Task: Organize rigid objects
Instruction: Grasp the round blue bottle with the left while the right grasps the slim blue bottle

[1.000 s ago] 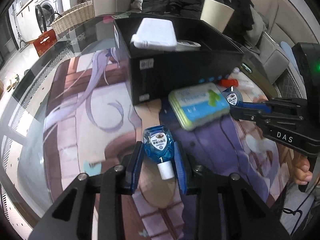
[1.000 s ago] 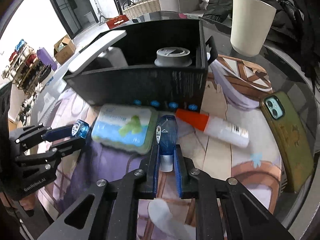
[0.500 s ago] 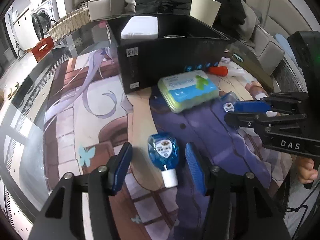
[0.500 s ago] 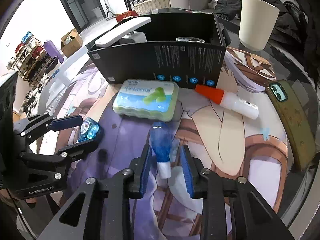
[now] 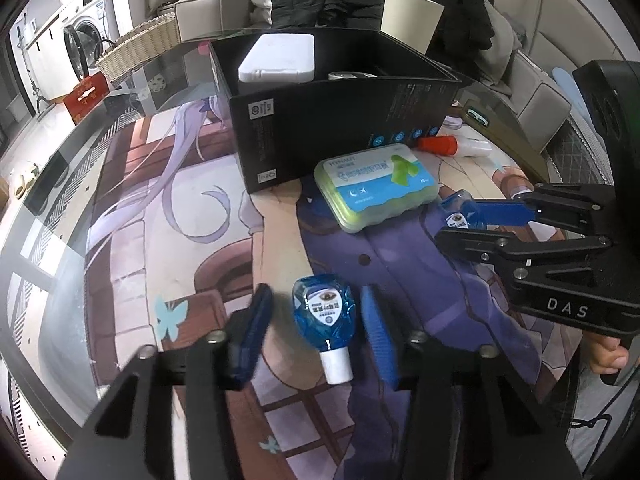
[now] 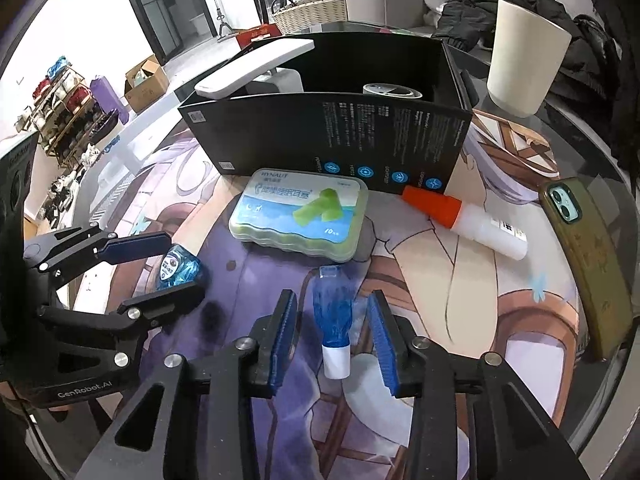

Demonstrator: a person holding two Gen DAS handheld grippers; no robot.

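Note:
A small blue bottle with a white cap (image 5: 325, 325) lies on the printed mat between the fingers of my left gripper (image 5: 316, 332), which is open around it without touching. It also shows in the right wrist view (image 6: 178, 268). A second blue bottle (image 6: 333, 322) lies between the fingers of my right gripper (image 6: 334, 340), also open; it shows in the left wrist view (image 5: 458, 210). A black open box (image 6: 336, 136) stands behind, holding a white case (image 5: 278, 60) and a grey round can (image 6: 392, 91). A green earplug box (image 6: 300, 214) lies before it.
An orange-capped white tube (image 6: 464, 220) lies right of the earplug box. A phone in an olive case (image 6: 584, 256) lies near the table's right edge. A cream cup (image 6: 524, 68) stands behind the box. A wicker basket (image 5: 136, 46) sits beyond the table.
Both grippers have opened and let go of their blue bottles, which now lie on the mat. Both grippers have pulled back from the black box.

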